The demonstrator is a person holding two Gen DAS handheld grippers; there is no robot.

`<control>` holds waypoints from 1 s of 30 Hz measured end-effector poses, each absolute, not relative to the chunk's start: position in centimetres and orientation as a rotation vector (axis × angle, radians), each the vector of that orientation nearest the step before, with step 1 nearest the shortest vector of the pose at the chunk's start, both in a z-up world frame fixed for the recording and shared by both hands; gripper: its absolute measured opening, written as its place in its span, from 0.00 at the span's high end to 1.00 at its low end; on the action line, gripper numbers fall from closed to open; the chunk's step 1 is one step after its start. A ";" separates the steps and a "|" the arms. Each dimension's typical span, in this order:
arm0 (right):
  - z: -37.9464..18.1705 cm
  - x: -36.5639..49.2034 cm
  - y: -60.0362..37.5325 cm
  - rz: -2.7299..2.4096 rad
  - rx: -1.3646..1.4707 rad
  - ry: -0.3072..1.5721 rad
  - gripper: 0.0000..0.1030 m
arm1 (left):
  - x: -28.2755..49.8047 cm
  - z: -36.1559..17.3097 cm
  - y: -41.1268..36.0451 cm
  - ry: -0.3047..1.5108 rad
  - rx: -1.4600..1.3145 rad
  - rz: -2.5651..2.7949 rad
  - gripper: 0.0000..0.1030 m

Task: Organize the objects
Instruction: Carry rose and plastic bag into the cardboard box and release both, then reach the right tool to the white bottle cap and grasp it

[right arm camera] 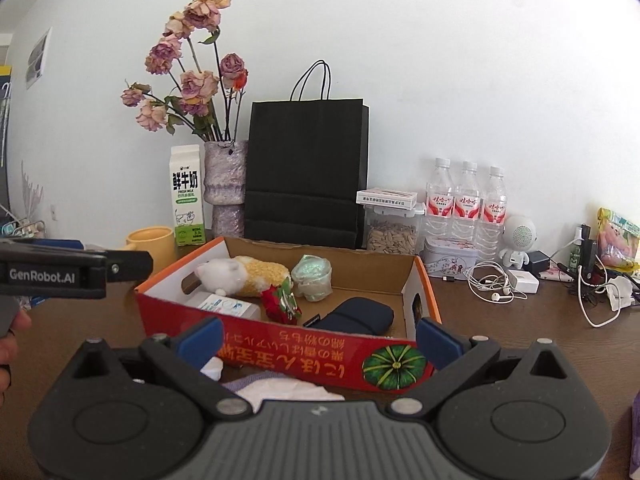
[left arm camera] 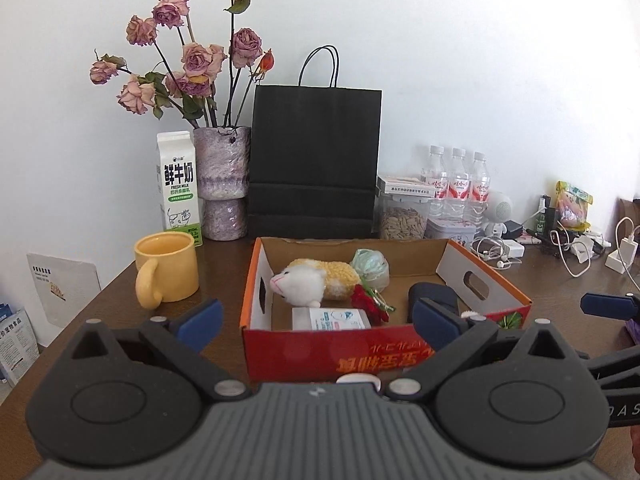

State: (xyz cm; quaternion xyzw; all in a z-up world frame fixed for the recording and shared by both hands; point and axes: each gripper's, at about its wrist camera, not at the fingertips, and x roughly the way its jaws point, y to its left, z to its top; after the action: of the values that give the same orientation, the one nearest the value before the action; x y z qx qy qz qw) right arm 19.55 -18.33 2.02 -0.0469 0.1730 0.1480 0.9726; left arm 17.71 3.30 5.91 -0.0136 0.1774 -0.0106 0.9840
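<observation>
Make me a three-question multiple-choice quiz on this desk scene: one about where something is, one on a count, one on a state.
1. Where is the plush cat?
A. Inside the cardboard box
B. In the yellow mug
C. On the black paper bag

2. How many water bottles stand by the wall?
A. One
B. Three
C. Five

3. How do the left gripper's jaws stand?
A. Shut on the mug
B. Shut on the milk carton
C. Open, holding nothing

Answers:
1 A, the cat lies on the box floor.
2 B, three capped bottles stand side by side.
3 C, its blue pads sit wide apart with nothing between them.
</observation>
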 end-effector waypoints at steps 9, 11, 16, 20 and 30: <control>0.2 12.0 -17.4 0.345 -0.136 0.413 0.00 | 10.7 3.5 5.0 0.435 -0.020 -0.032 0.00; -0.3 10.5 -17.1 0.362 -0.138 0.429 0.00 | 9.4 2.9 5.3 0.447 -0.024 -0.032 0.00; -1.8 7.9 -16.6 0.419 -0.109 0.486 0.00 | 6.3 1.1 6.0 0.476 -0.038 -0.027 0.00; -3.7 6.4 -16.1 0.466 -0.081 0.561 0.00 | 4.1 -0.2 6.4 0.494 -0.042 -0.008 0.00; -6.2 5.2 -13.7 0.518 -0.077 0.640 0.16 | 1.6 -2.2 7.3 0.549 -0.067 -0.015 0.00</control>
State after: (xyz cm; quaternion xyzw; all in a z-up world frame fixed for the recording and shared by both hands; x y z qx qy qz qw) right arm 5.18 -13.72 -6.20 -0.0376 0.3108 0.2517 0.9158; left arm 1.63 7.33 -2.25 -0.0329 0.2710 -0.0075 0.9620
